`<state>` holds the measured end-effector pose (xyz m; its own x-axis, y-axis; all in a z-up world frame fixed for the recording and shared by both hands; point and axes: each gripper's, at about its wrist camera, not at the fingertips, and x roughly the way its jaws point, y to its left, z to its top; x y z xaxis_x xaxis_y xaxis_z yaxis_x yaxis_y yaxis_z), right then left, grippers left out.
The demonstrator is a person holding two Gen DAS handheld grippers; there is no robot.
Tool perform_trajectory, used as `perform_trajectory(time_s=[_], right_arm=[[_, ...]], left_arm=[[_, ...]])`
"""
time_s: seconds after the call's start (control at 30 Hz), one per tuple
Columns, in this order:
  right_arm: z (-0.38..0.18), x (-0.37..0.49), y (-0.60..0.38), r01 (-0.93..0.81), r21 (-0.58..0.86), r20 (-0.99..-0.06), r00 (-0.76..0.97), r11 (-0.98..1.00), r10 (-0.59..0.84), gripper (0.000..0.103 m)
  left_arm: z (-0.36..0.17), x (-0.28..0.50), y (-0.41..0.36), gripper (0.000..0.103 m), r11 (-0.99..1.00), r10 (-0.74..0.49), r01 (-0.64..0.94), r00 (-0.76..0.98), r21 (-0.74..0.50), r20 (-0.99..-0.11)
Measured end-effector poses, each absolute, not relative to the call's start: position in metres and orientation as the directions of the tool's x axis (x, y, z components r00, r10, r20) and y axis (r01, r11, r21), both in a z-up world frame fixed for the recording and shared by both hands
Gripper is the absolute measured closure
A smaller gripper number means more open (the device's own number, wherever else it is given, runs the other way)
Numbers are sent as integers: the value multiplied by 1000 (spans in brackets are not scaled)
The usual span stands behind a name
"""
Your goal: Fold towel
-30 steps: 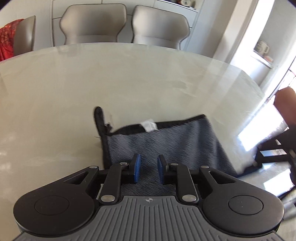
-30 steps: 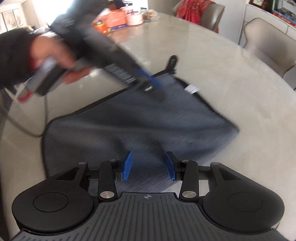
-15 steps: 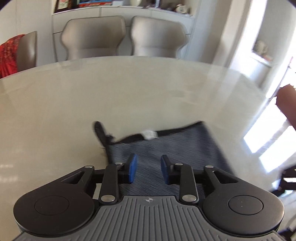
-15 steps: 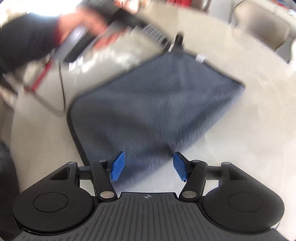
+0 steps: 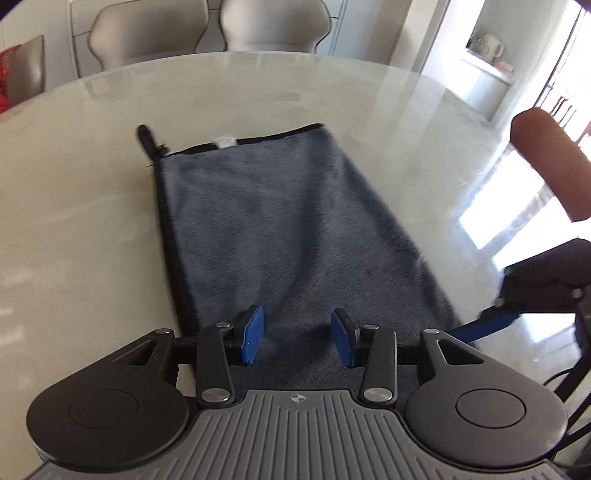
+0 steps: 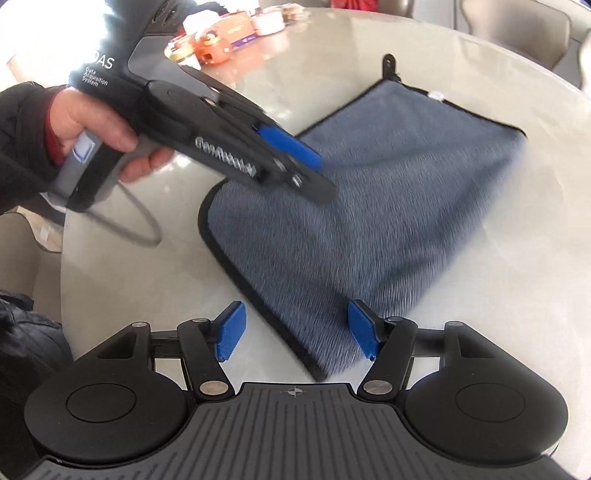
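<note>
Both grippers, left [image 5: 297,340] and right [image 6: 295,330], hover spread and holding nothing over the near edge of the blue-grey black-trimmed towel [image 5: 280,229], lying flat on the glossy beige table [image 5: 74,192].

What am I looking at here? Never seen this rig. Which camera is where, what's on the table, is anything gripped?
No robot arm: a person holds a trigger-operated two-finger gripper in each hand, each carrying a fisheye camera that looks forward along its blue-padded fingers. The left wrist view shows the left gripper from behind; the right wrist view shows the right gripper the same way, and also the person's left hand holding the other tool. A grey-blue towel with dark edging, a hanging loop and a white tag lies flat on a pale glossy table. Packaged items sit at the far end, chairs beyond. Both grippers are open above the towel; nothing is gripped.
</note>
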<state>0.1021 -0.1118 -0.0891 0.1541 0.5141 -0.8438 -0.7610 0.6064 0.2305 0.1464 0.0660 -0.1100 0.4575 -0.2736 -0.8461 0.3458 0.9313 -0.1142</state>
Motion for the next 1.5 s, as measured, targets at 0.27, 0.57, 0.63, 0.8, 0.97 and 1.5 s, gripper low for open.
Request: perform_trajectory(time_s=[0.27,0.57,0.63,0.8,0.97,1.5], right_arm=[[-82,89,-122,-654,244,-853,206,716,479,40],[-85,74,-129,-547,188,-849,327,816,415,40],[-87,71,-125,-554,142,-854,350,820,384,40],[-92,69,-110,-602,35,-877,365,797,314,40],[-96,66,-107,-579,44,-878,366,814,308,40],[-69,102,-133,-416,272,-808,391,868,440,88]], left_arm=[[-106,110,78,53,952,-170,304,468,-23,-867],[-95,72,91,52,955,-216,288,511,-71,-832],[-92,64,87,52,943,-225,329,528,-48,-819],[-89,53,77,52,905,-255,426,545,2,-798],[-91,54,71,50,862,-279,504,551,47,-787],[-110,50,42,46,582,-305,771,500,257,-810]])
